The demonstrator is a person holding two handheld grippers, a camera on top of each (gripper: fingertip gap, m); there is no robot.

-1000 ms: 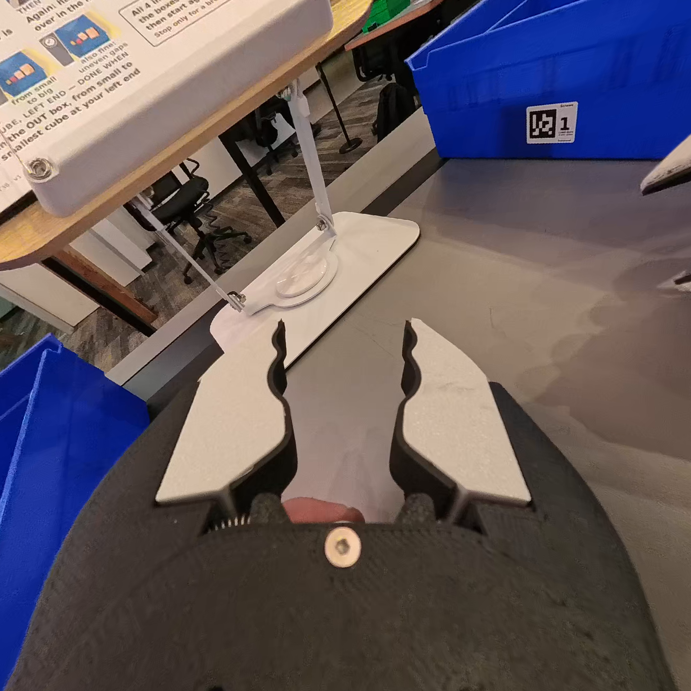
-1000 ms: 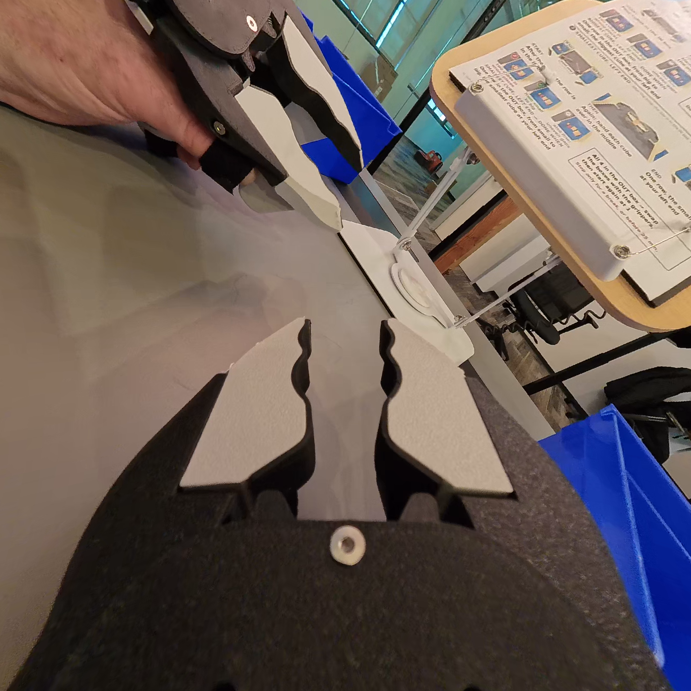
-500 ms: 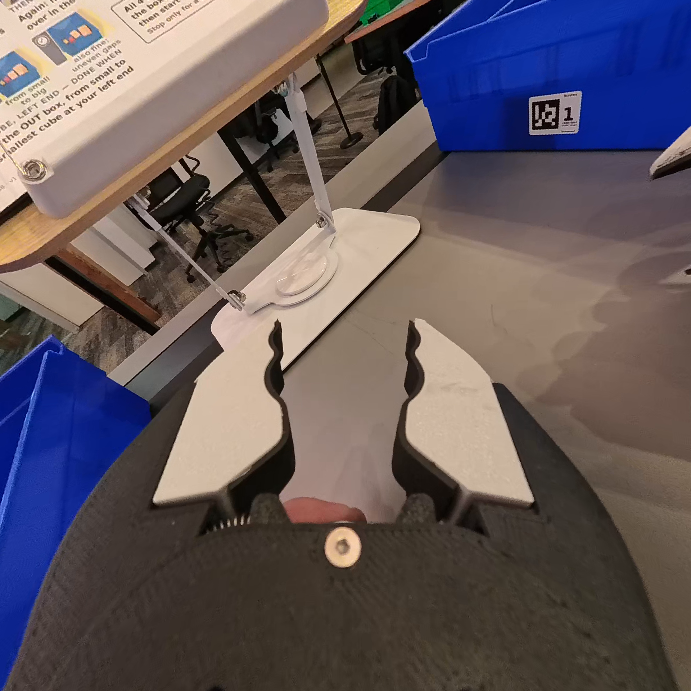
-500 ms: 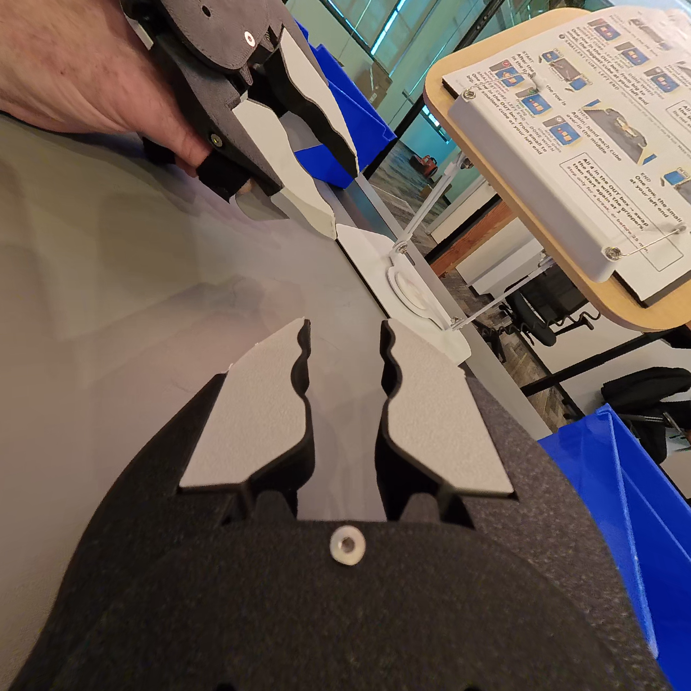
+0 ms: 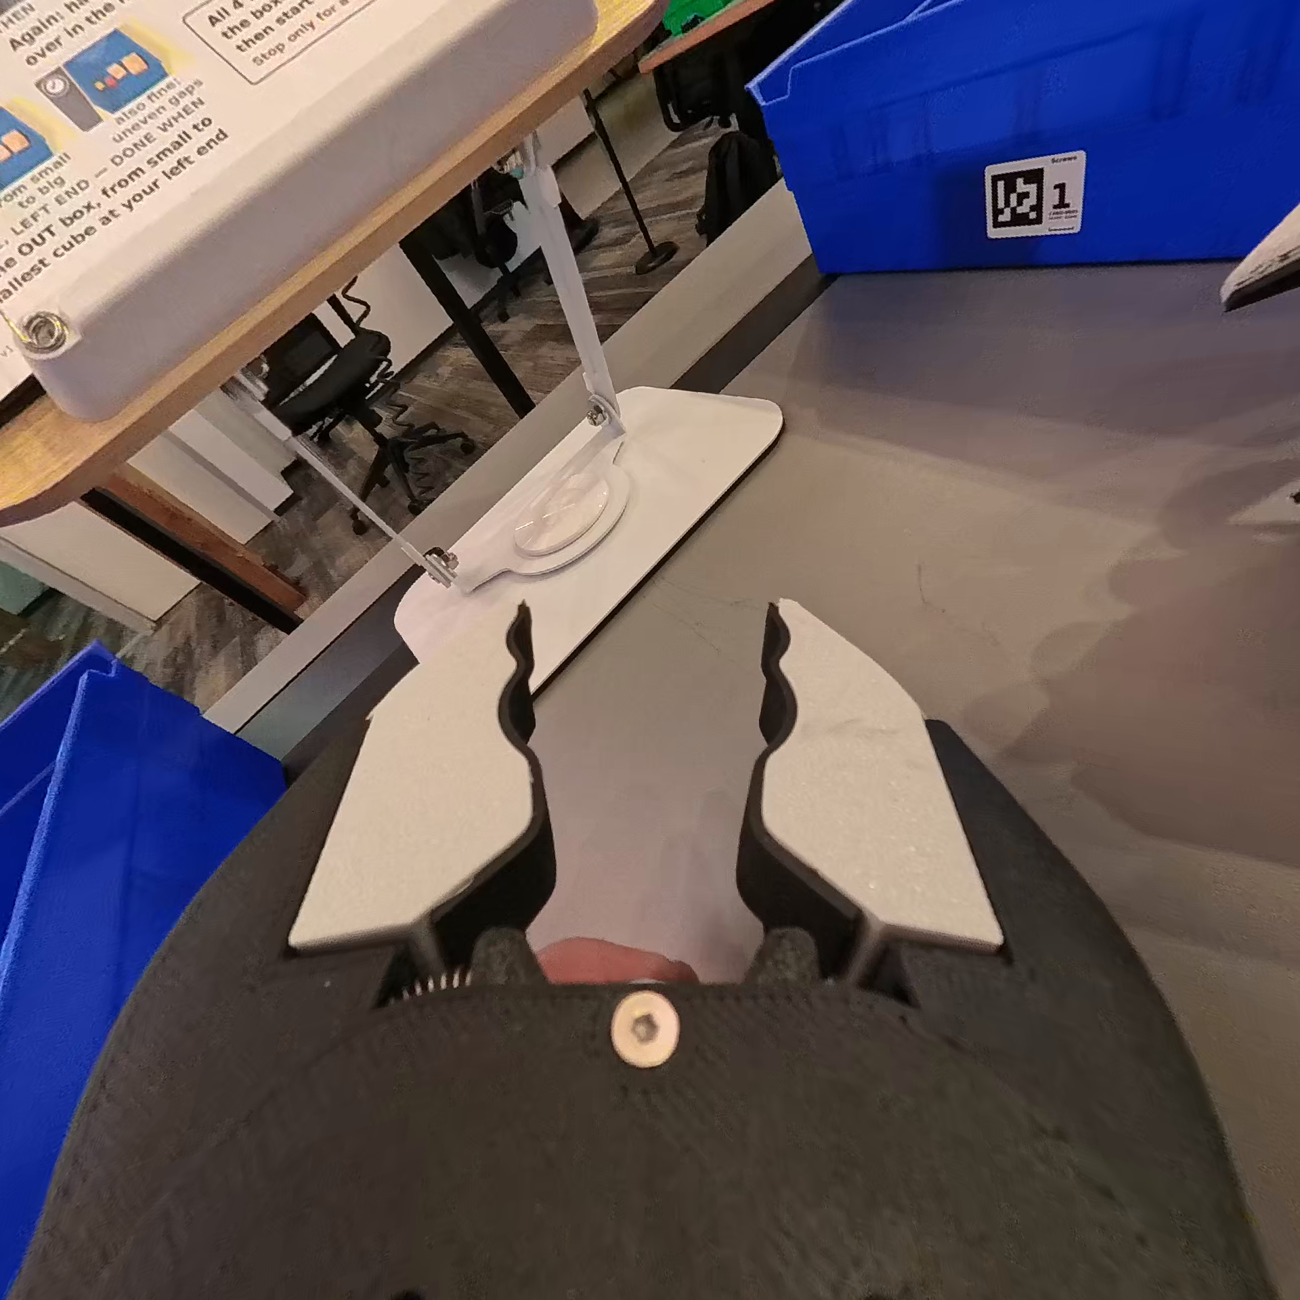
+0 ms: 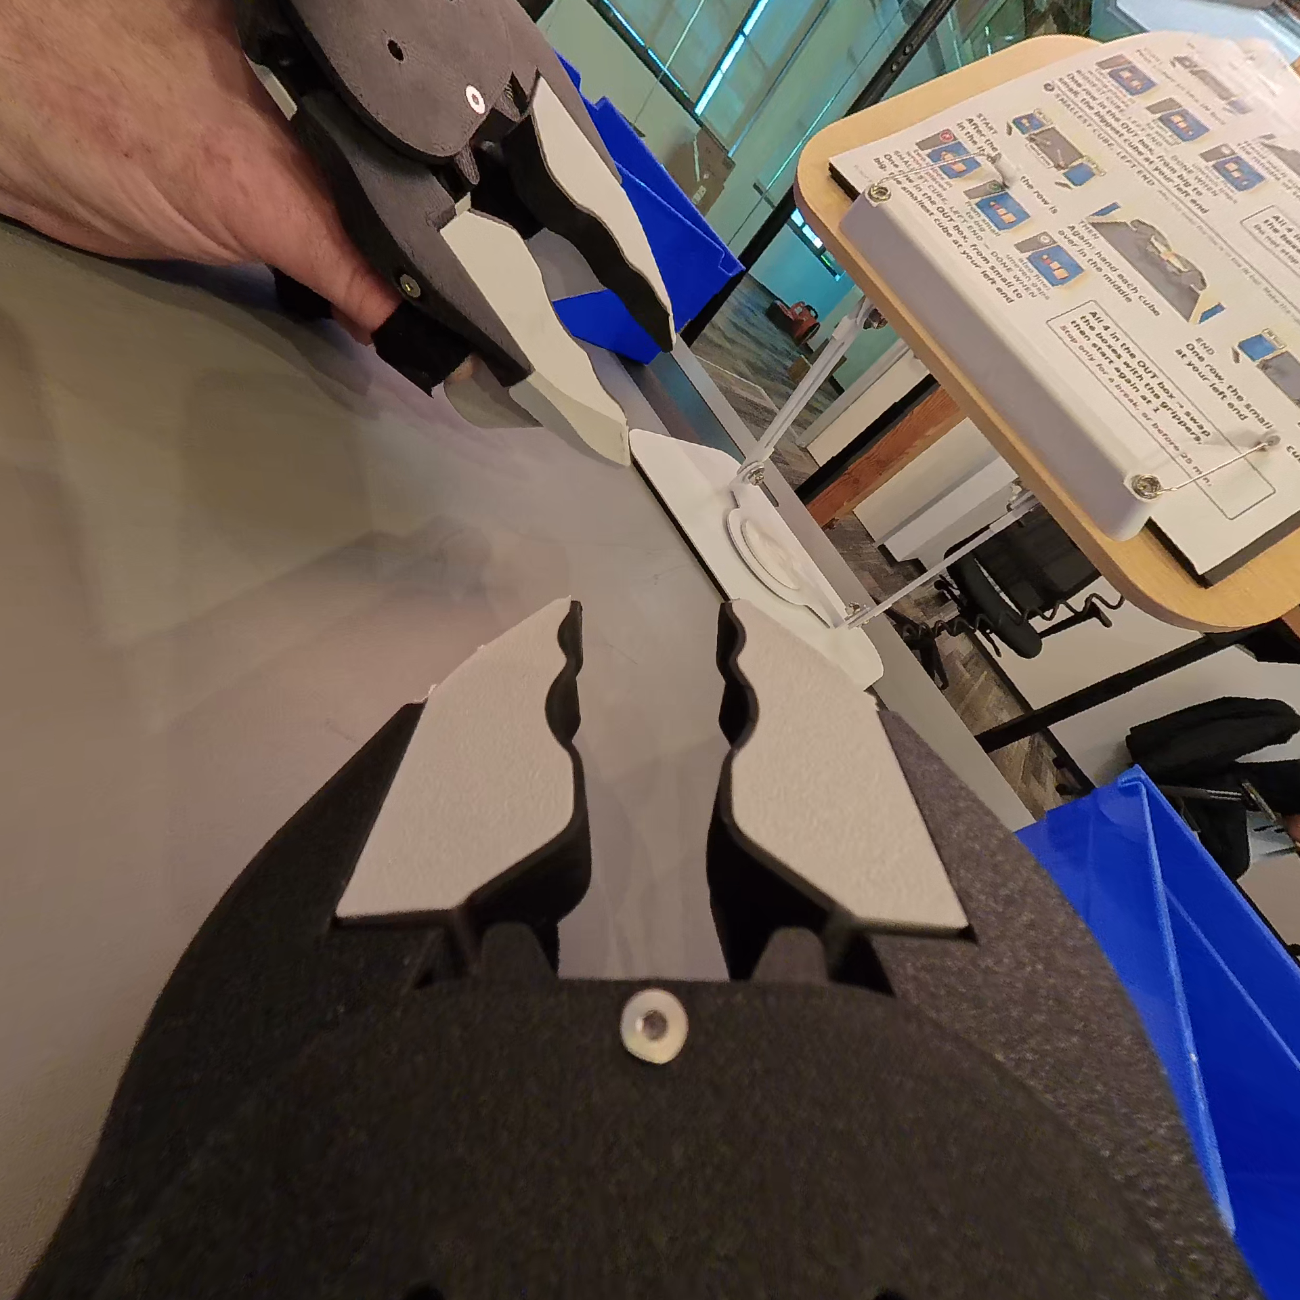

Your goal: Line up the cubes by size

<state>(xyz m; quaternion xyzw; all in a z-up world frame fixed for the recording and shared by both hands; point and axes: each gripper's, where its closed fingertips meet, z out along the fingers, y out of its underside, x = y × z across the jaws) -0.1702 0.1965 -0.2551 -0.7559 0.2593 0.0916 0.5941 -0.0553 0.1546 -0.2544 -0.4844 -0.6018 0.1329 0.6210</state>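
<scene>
On grey table, blue bins

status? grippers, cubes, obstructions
Left gripper and right gripper open, empty. No cubes in view. White stand base ahead on grey table.

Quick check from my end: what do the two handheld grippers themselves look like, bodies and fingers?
Both match: the left gripper and right gripper have rounded, rough black printed bodies, each with one silver screw, and two flat pale-grey fingers with wavy black inner edges. No cables or sleeves show.
</scene>
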